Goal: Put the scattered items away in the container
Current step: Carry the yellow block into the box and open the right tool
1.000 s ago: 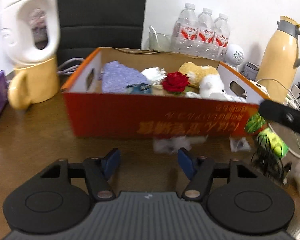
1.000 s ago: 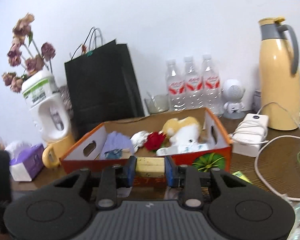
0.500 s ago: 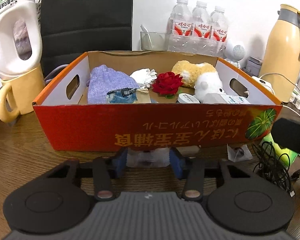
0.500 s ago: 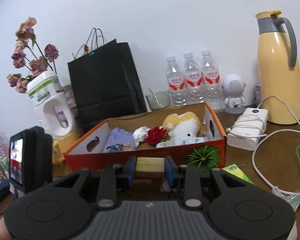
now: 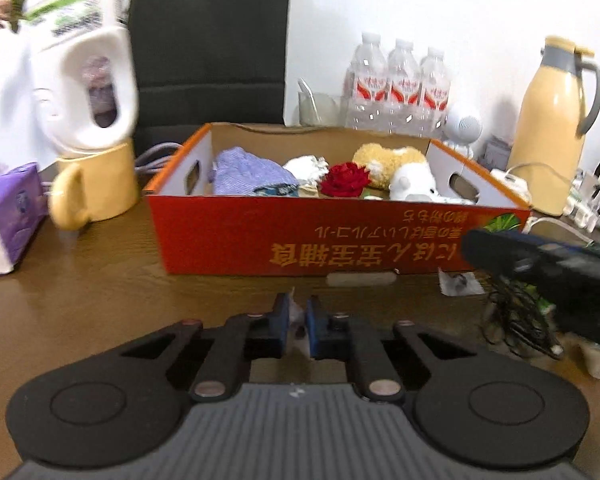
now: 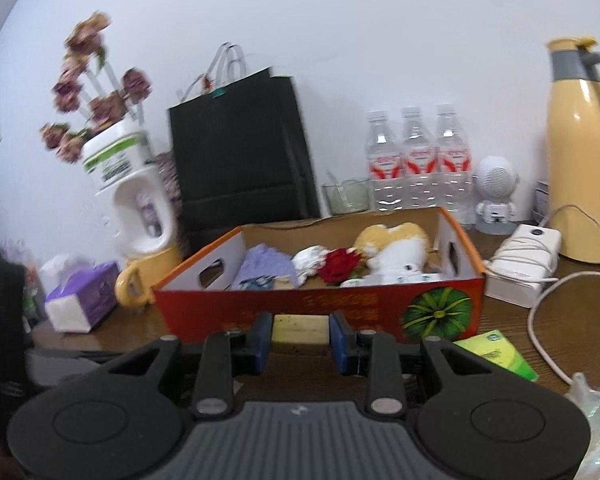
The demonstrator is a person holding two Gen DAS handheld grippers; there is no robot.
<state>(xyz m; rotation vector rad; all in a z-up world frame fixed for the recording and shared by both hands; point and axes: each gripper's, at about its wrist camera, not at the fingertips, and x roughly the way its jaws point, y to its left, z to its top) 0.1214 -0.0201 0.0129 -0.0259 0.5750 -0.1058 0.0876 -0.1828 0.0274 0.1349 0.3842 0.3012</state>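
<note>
Left hand-held gripper (image 5: pixel 297 322): jaws closing, nearly together, w/ a thin clear wrapper (image 5: pixel 296 317) pinched between the blue pads. It's a flimsy scrap, so a tight pinch is prob. the only way to lift it. The gripper sits low over the desk (image 5: pixel 100 300), just in front of the box (image 5: pixel 340 236), pointing at its near wall. Likely it's about to carry the scrap over the rim.

Right hand-held gripper (image 6: pixel 300 330): jaws part open, clamped on a pale yellow block (image 6: pixel 300 329) held crosswise, pads on its two ends. It's held above the desk, near the box front, prob. waiting its turn to drop in. In the left view it shows as a dark blur at right.

The box is open-topped, a cut-out handle hole in each end wall, long side facing the grippers, so both can reach over the low near wall.

Counts:
- In box: 1 lilac cloth (image 5: pixel 248 172), 1 red rose (image 5: pixel 346 178), 1 plush toy (image 5: pixel 400 168), 1 white crumpled bit; small pieces near the front wall, can't count them.
- Loose on desk: 1 small packet (image 5: pixel 458 282) by the box's right corner, 1 black cable tangle, 1 green pack (image 6: pixel 496 354), some clear plastic at far right.
- Behind: 3 bottles (image 5: pixel 400 84), 1 flask (image 5: pixel 552 128), 1 black bag, 1 mug w/ a white jug on it, 1 tissue pack, 1 white charger w/ its cord wrapped.
</note>
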